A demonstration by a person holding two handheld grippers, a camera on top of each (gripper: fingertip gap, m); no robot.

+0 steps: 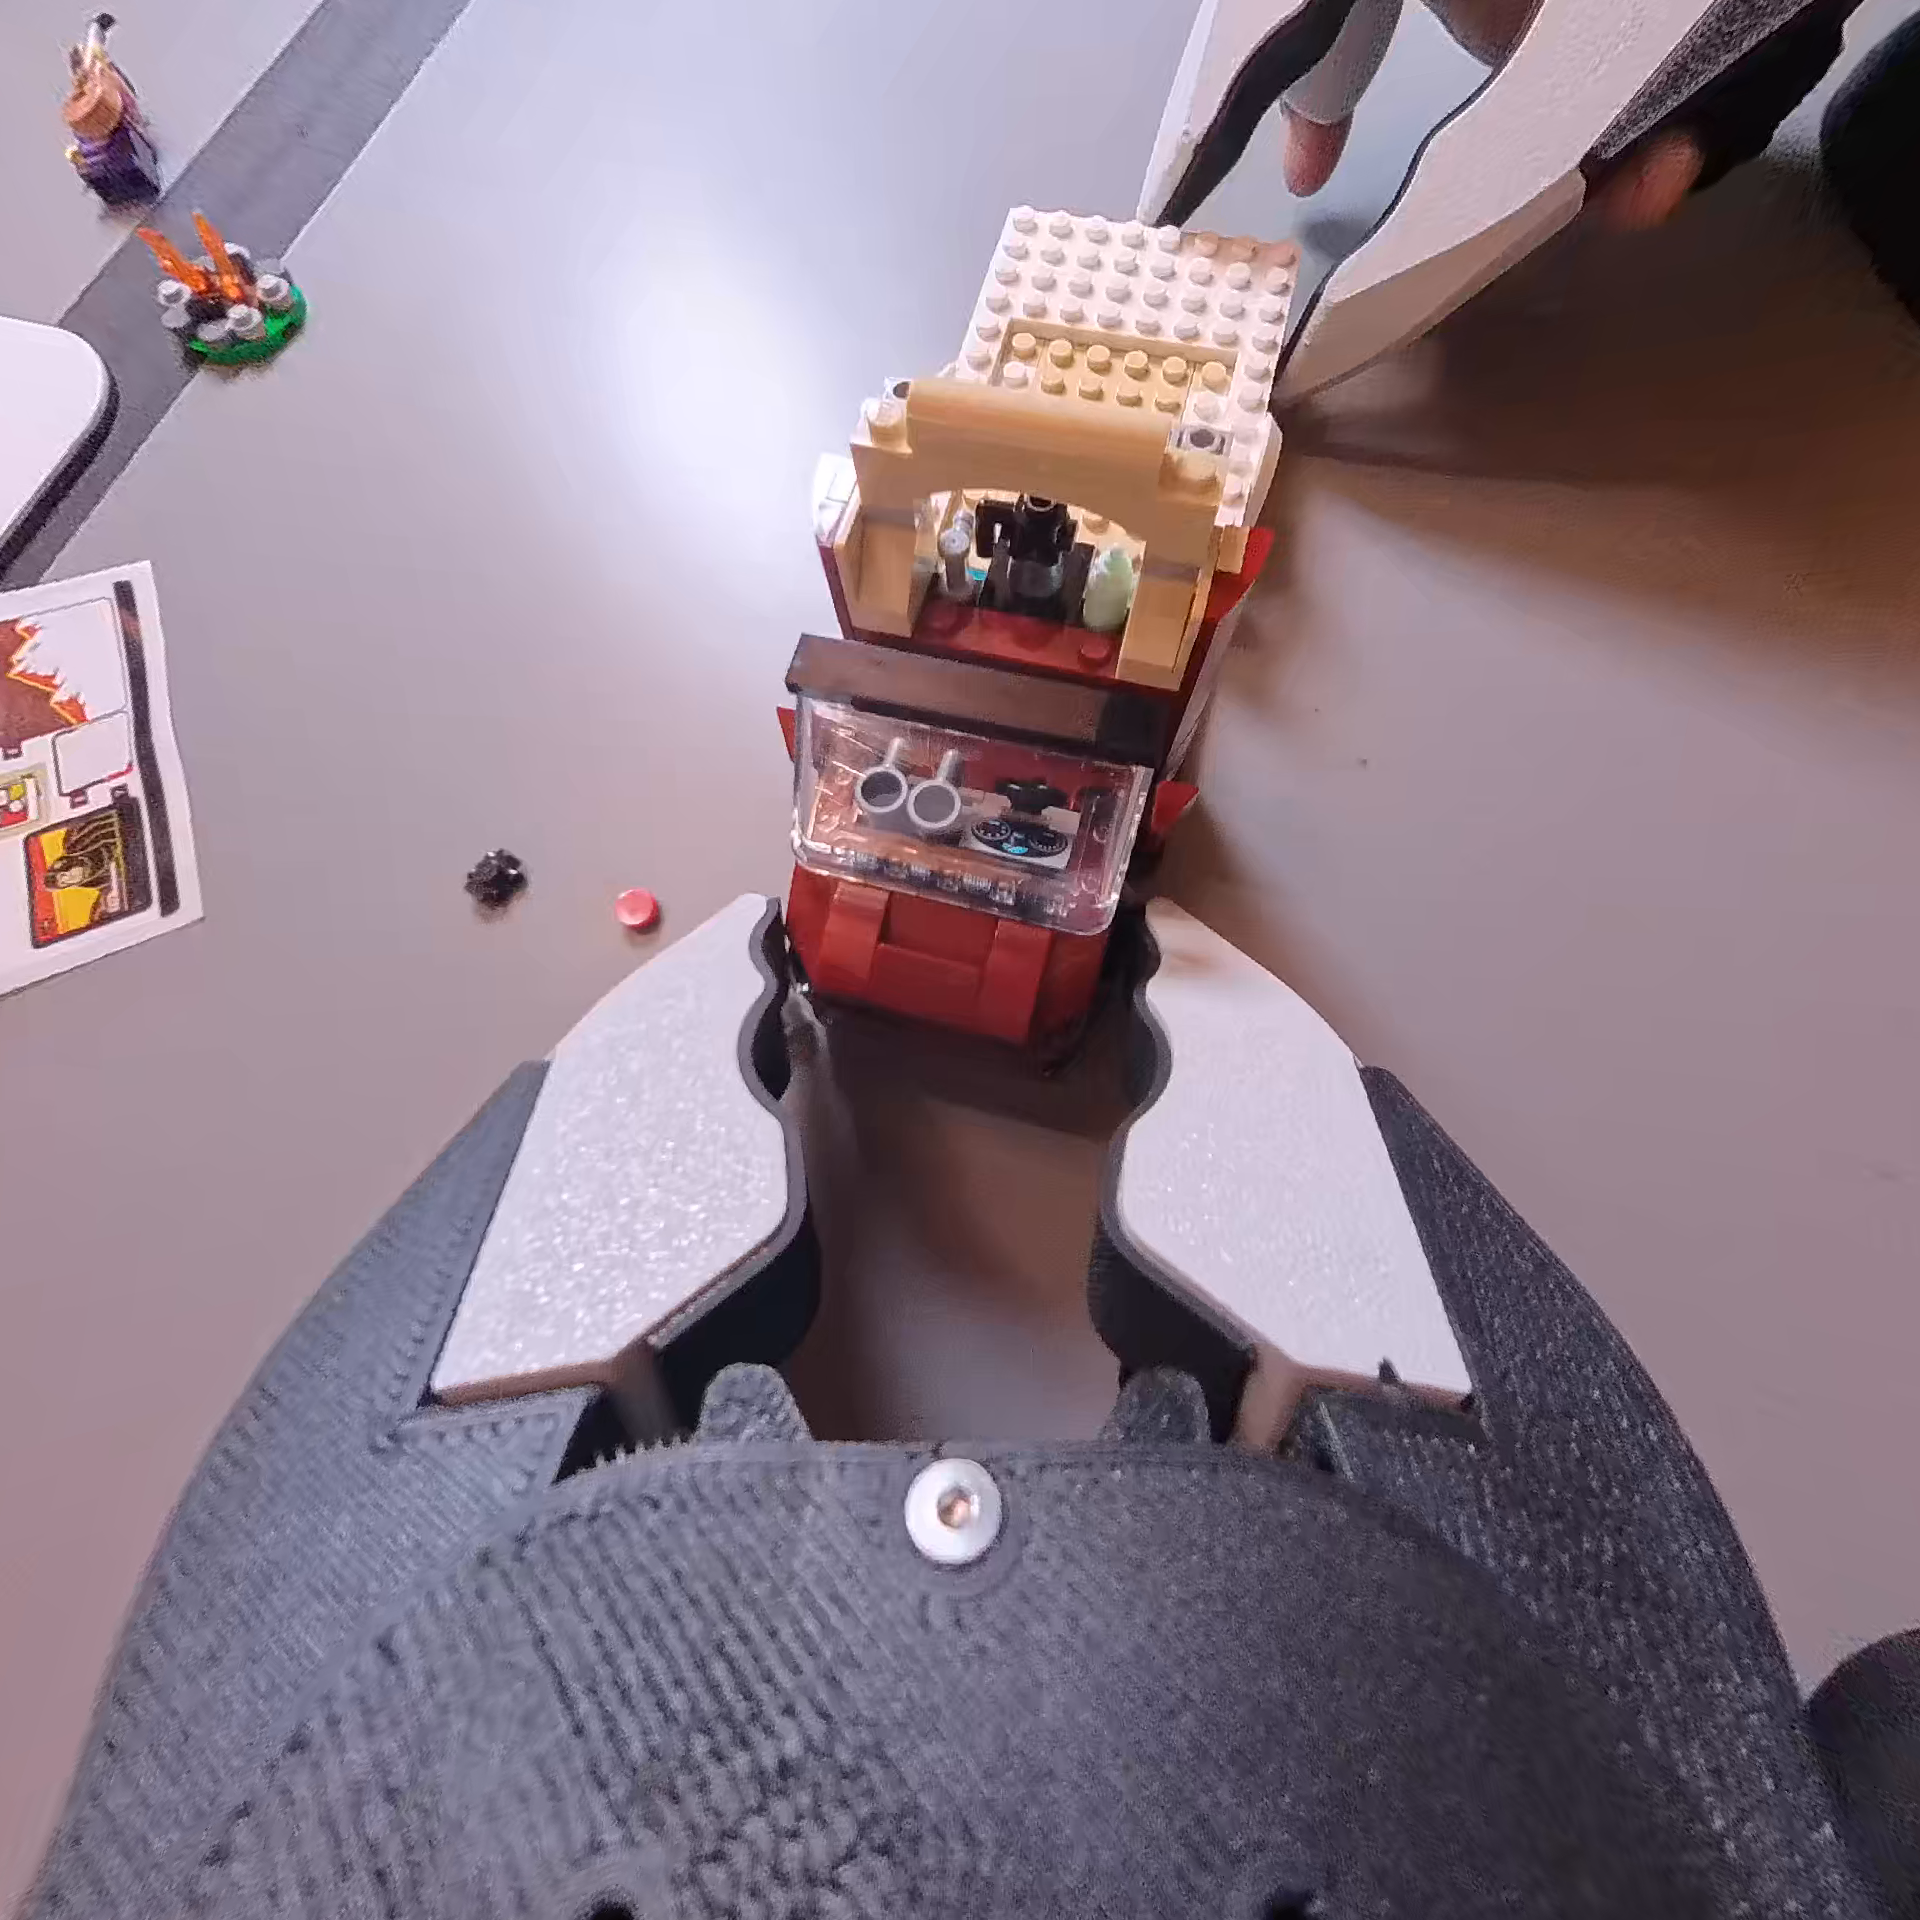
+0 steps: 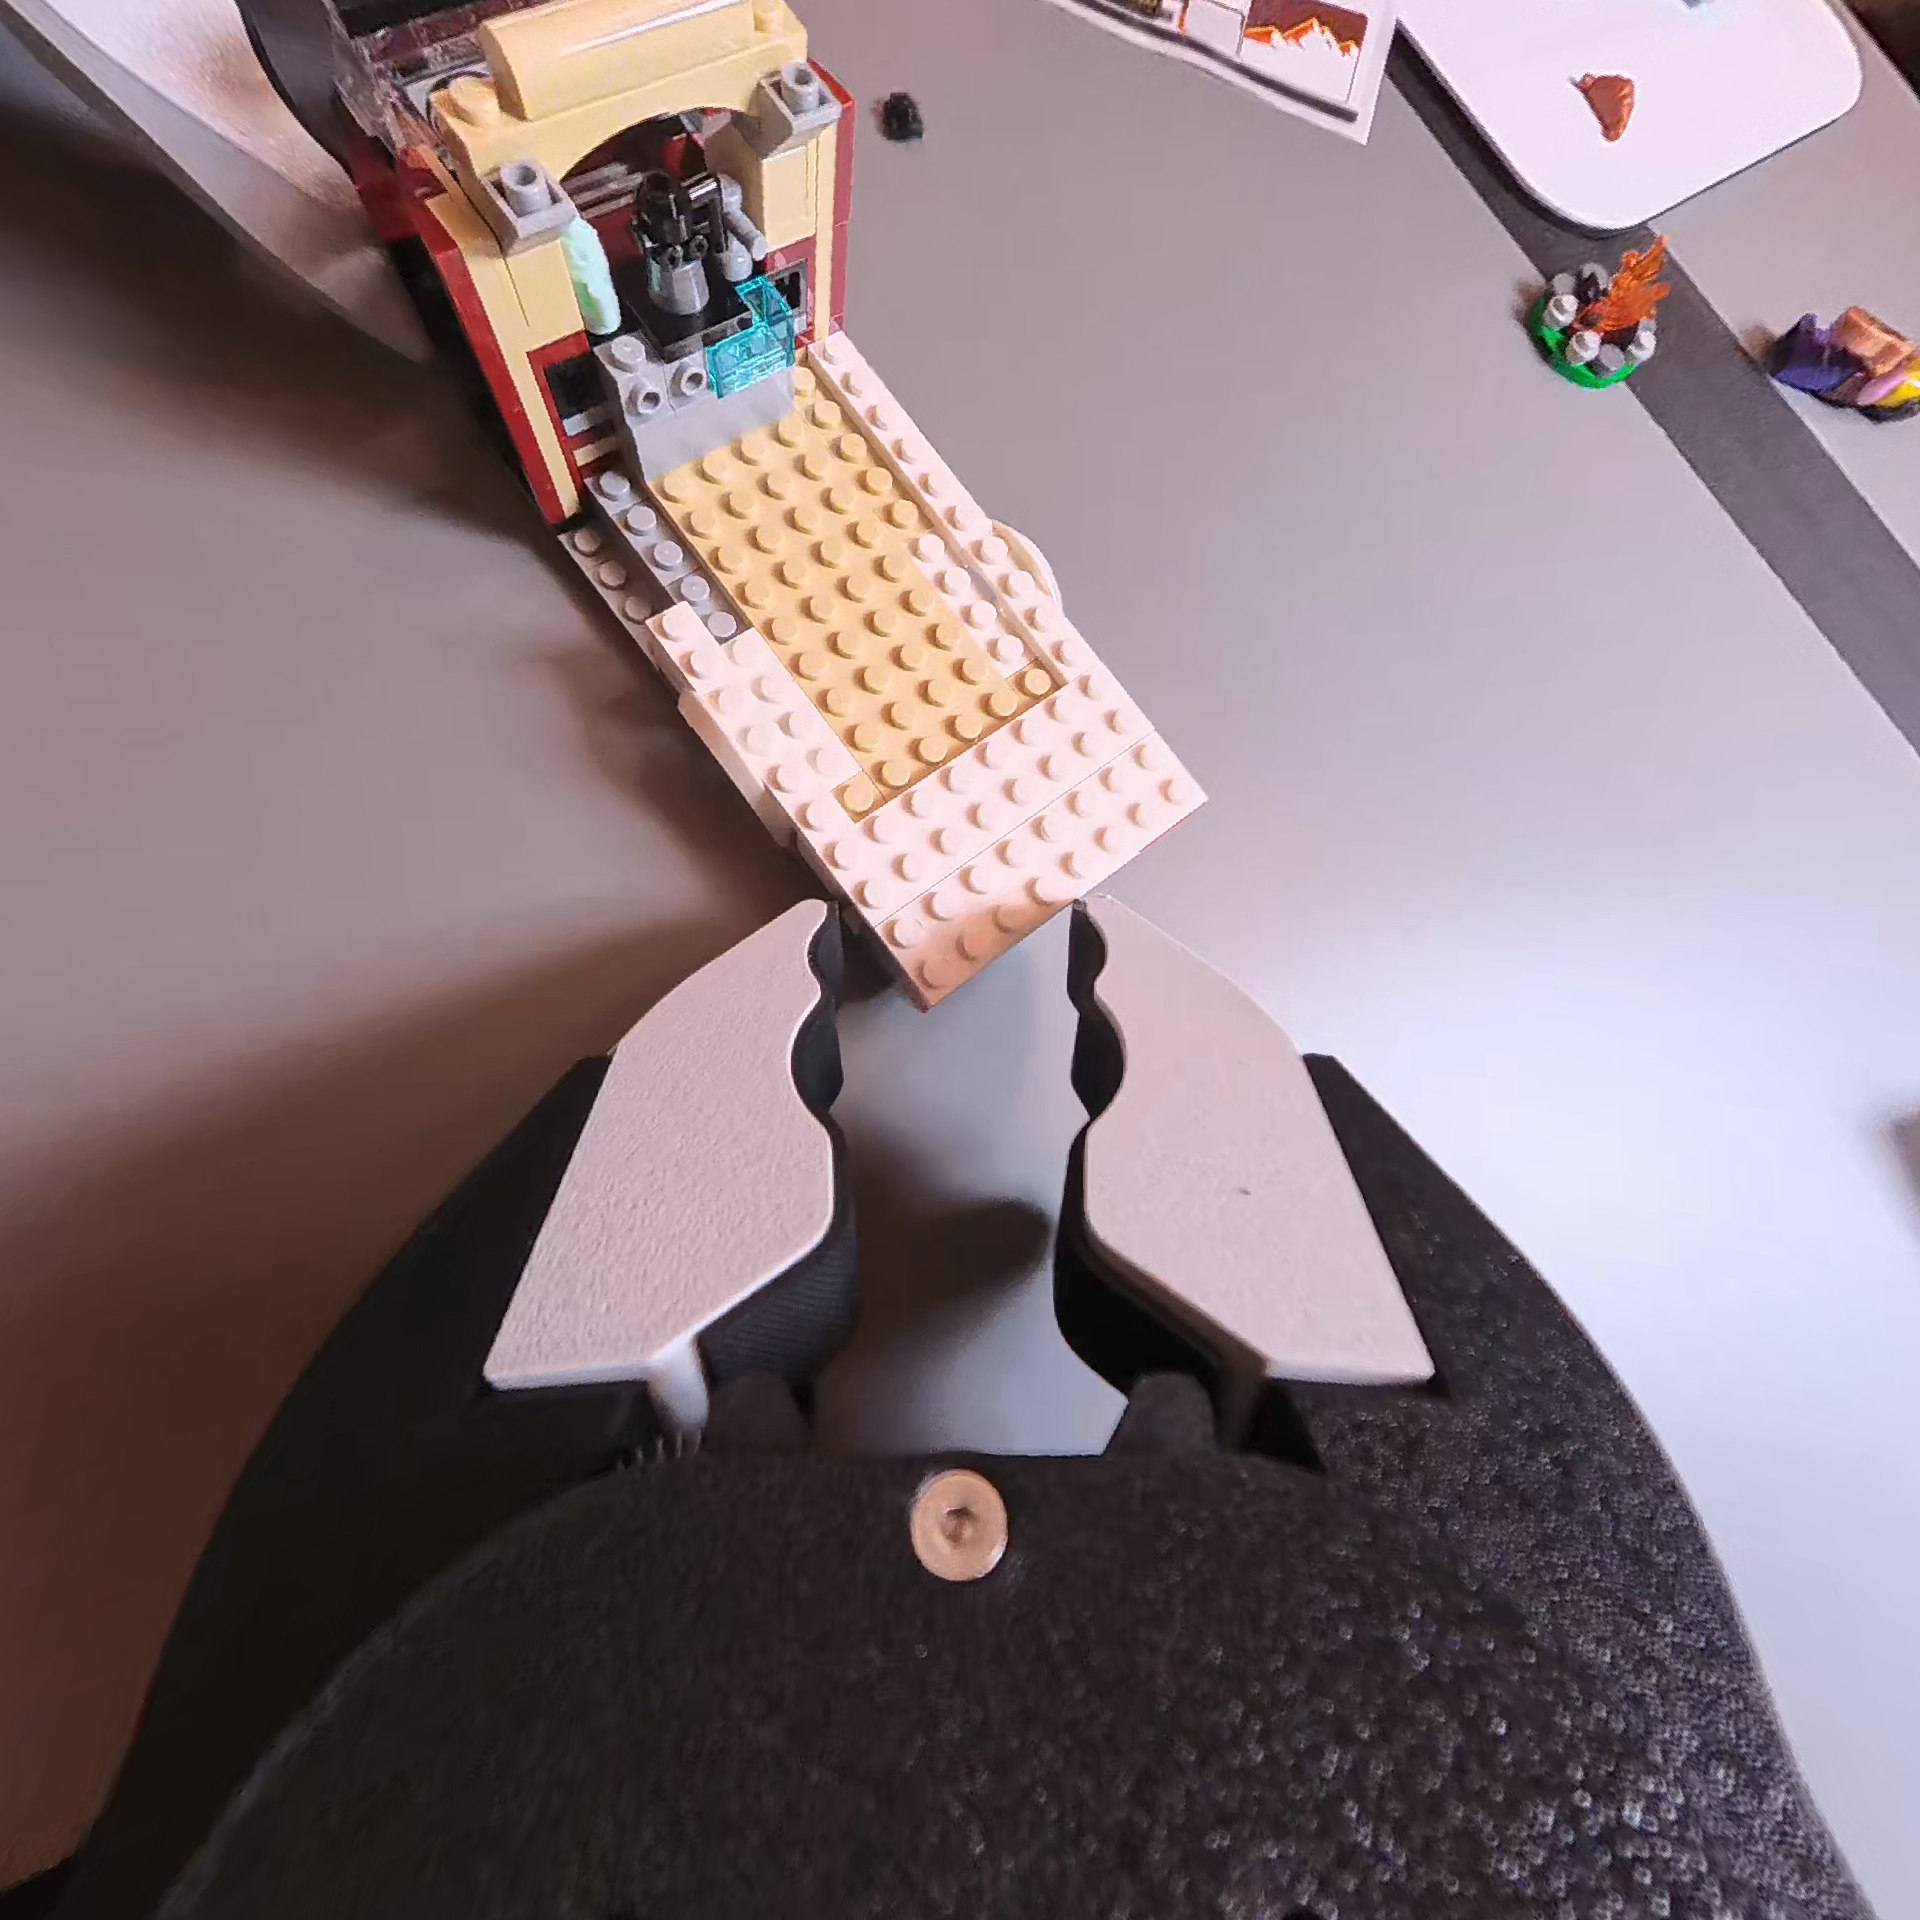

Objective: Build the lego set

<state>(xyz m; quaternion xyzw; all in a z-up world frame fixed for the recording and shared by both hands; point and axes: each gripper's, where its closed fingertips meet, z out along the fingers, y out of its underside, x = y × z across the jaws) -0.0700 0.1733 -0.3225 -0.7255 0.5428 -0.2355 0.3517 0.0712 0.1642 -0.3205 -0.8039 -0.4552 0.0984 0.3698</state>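
Observation:
A lego vehicle (image 1: 997,675) stands on the grey table (image 1: 520,520). It has a dark red front, a clear windshield, a tan arch and a white and tan studded rear plate (image 2: 883,644). My left gripper (image 1: 958,925) is shut on its red front, one finger on each side. My right gripper (image 2: 954,914) is shut on the far end of the rear plate, with a plate corner between its fingers. The right gripper also shows in the left wrist view (image 1: 1382,270), behind the vehicle.
A small campfire build (image 1: 234,301), a minifigure (image 1: 109,114) and a sticker sheet (image 1: 83,769) lie to the left. A loose black piece (image 1: 496,876) and a red round stud (image 1: 638,910) lie near my left finger. A white tray (image 2: 1714,135) holds a brown piece (image 2: 1608,102).

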